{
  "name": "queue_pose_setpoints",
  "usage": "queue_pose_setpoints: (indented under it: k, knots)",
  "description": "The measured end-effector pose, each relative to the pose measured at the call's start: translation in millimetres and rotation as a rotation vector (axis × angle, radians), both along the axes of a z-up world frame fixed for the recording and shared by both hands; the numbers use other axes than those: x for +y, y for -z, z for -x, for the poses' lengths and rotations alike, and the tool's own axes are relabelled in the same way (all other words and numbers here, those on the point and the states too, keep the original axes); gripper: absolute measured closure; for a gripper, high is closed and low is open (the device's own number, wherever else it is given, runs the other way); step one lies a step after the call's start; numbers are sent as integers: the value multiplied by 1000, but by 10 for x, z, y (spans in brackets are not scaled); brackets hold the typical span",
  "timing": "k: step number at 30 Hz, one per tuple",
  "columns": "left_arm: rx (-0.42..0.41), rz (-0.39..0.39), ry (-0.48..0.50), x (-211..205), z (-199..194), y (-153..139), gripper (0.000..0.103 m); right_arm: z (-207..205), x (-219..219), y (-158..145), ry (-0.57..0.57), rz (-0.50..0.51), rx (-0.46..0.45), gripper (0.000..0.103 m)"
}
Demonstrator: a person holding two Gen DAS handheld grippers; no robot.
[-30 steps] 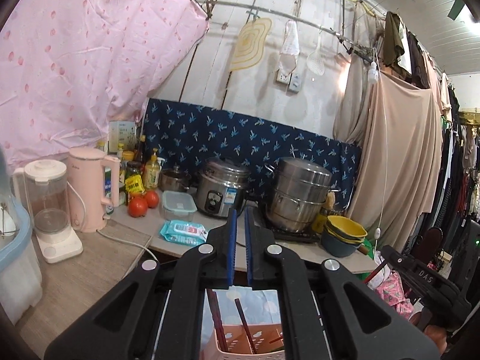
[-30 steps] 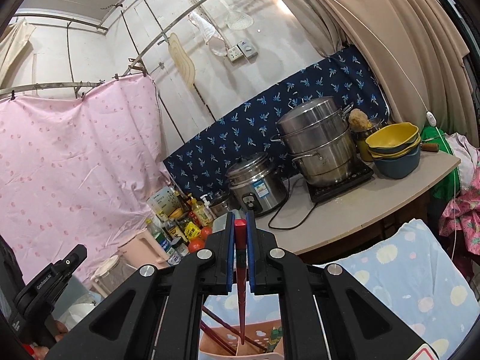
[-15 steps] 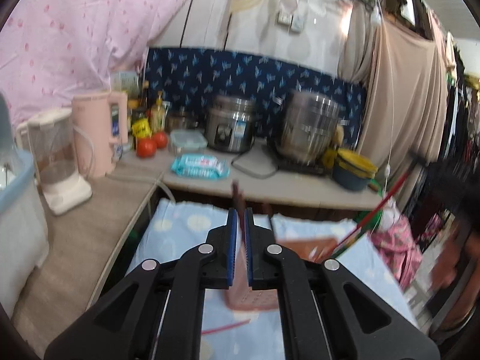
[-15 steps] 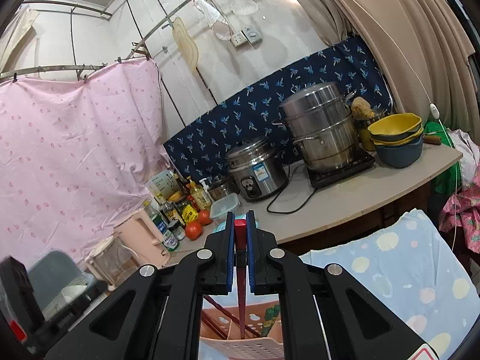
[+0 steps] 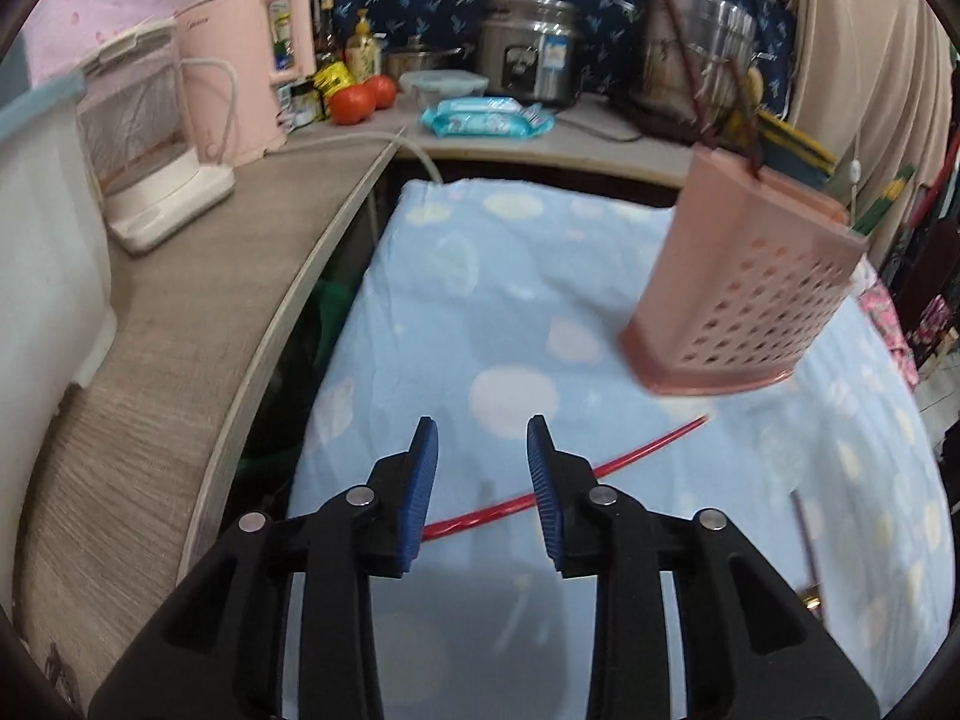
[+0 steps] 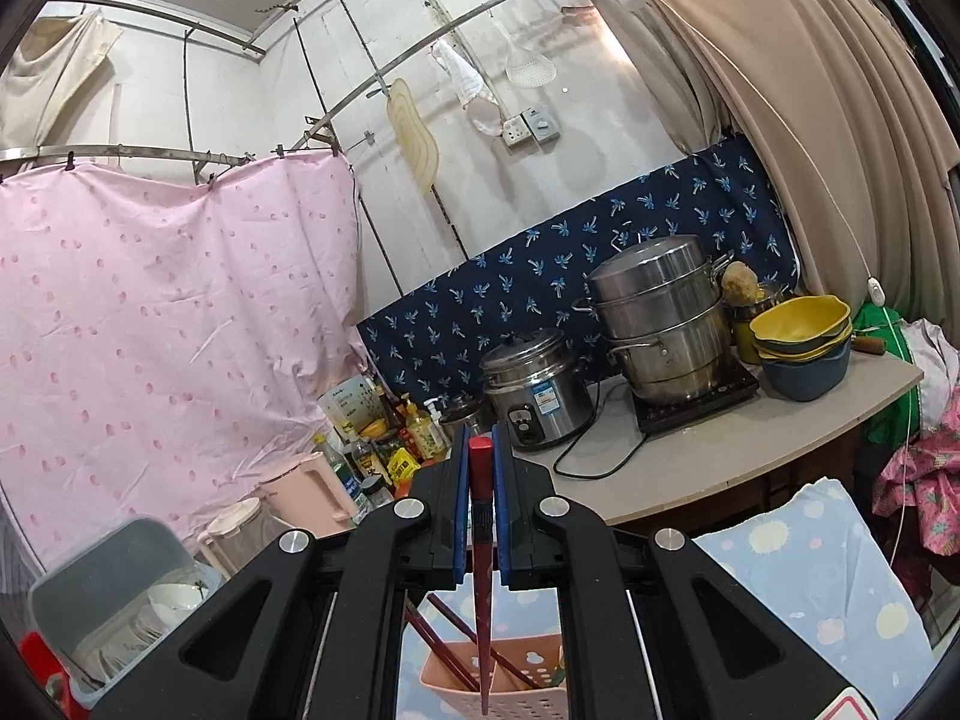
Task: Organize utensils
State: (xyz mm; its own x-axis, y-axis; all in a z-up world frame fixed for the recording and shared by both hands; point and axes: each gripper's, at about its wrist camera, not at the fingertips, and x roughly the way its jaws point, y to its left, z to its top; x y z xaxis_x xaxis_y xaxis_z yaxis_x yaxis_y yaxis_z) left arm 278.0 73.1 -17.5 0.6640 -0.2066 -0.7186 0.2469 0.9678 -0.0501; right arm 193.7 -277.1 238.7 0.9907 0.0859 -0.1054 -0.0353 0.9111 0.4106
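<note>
In the left wrist view my left gripper [image 5: 480,438] hangs low over a light blue spotted cloth [image 5: 468,276], its jaws opening with nothing pressed between the pads. A red chopstick [image 5: 636,450] lies on the cloth just under and past the fingertips. To its right stands a pink perforated utensil holder [image 5: 744,300] with dark chopsticks [image 5: 690,72] sticking out. In the right wrist view my right gripper [image 6: 480,438] is shut on another red chopstick [image 6: 480,552], which hangs point down over the holder [image 6: 528,702].
A wooden counter [image 5: 150,360] runs along the left with a blender [image 5: 144,138] and pink kettle [image 5: 240,72]. The back counter holds tomatoes [image 5: 360,99], a wipes pack [image 5: 486,117], a rice cooker [image 6: 540,390], a steamer pot [image 6: 660,324] and stacked bowls [image 6: 801,336]. Another dark chopstick [image 5: 807,540] lies on the cloth.
My left gripper has dropped and tipped down toward the cloth, and its jaws have parted. The right gripper keeps its hold on the red chopstick and has shifted slightly.
</note>
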Motion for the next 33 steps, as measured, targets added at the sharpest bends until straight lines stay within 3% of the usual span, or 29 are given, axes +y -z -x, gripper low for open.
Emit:
queue_pose_setpoints:
  k: [8, 17, 22, 33]
  knots:
    - [11, 15, 15, 210, 150, 180, 62, 418, 104, -9, -5, 39, 17, 96]
    - [5, 0, 60, 216, 49, 283, 62, 746, 112, 513, -12, 15, 156, 96]
    - [103, -3, 83, 207, -49, 442, 62, 786, 85, 727, -12, -3, 214, 96]
    - [117, 21, 33, 184, 655, 516, 62, 798, 202, 962, -45, 16, 281, 96]
